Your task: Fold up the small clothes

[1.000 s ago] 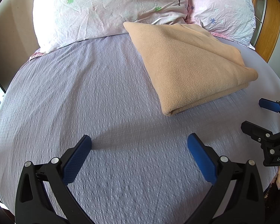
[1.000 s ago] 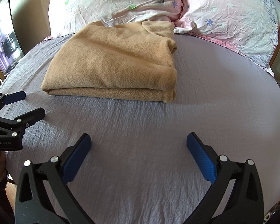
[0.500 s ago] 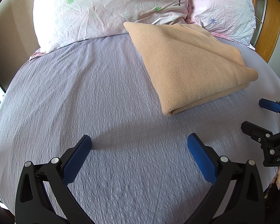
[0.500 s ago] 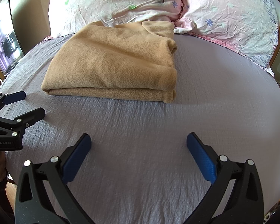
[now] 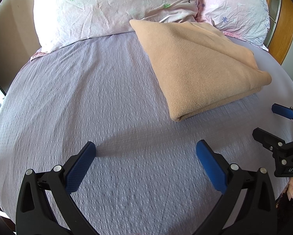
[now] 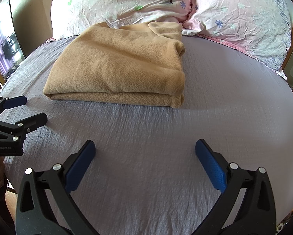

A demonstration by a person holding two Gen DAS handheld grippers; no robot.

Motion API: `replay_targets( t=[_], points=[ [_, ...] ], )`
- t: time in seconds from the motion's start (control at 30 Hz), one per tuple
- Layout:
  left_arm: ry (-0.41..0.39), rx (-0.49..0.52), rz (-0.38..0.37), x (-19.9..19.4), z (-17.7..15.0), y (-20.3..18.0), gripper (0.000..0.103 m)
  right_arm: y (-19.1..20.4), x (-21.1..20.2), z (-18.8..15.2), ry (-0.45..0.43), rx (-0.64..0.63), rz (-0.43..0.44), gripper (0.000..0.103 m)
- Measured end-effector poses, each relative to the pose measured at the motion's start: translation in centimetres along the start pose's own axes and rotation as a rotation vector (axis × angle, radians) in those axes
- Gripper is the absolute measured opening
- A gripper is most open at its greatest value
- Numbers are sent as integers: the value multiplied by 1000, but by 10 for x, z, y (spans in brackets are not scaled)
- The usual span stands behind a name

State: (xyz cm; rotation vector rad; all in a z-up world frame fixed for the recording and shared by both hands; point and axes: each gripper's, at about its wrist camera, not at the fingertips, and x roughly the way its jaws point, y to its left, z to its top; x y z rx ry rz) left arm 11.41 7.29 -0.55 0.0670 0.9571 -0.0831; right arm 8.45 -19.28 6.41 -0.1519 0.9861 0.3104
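A tan fleece garment (image 5: 197, 66) lies folded in a neat rectangle on the lilac bed sheet (image 5: 87, 101), its far edge against the pillows; it also shows in the right wrist view (image 6: 119, 66). My left gripper (image 5: 145, 148) is open and empty, low over the sheet, short of the garment and to its left. My right gripper (image 6: 145, 147) is open and empty, near the front of the garment's right end. Each gripper shows in the other's view: the right gripper (image 5: 271, 121) at the right edge, the left gripper (image 6: 31, 109) at the left edge.
Two pale pink floral pillows (image 6: 127, 2) (image 6: 244, 19) lie at the head of the bed. A wooden panel (image 5: 283, 19) stands at the far right. A window with purple curtains (image 6: 3, 51) is at the far left.
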Motion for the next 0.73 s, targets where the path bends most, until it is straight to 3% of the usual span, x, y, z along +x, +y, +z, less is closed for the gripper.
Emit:
replay_targets(
  t=[0.73],
  points=[
    [-9, 8, -2, 1, -1, 1, 102, 0, 0, 0, 0, 0, 0, 101]
  ],
)
